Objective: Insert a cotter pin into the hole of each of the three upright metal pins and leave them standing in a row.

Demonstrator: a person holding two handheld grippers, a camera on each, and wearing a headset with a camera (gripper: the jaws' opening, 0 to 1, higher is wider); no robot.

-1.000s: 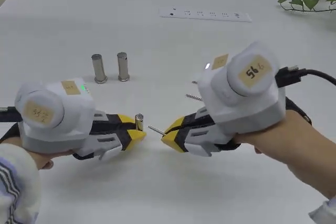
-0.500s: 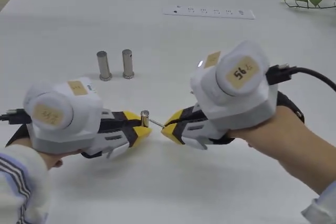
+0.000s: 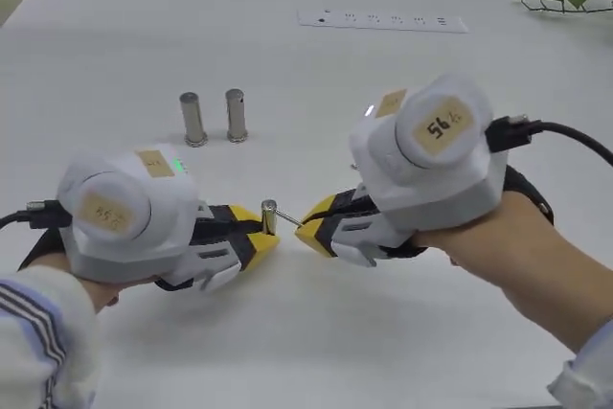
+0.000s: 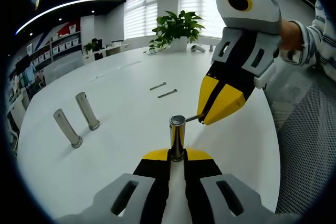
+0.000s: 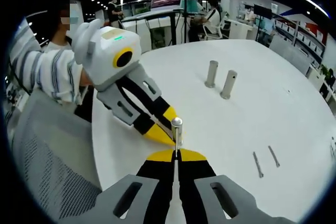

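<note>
Jaws of the left gripper [image 3: 257, 239] pinch a metal pin [image 3: 269, 217]; right gripper [image 3: 308, 230] jaws pinch a cotter pin [image 3: 287, 218]. Its tip, formerly apart, now meets the pin's top; we judge insertion imminent.

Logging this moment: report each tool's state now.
Left tool: shut on the metal pin.
Right tool: shut on the cotter pin, its tip at the metal pin's top.
</note>
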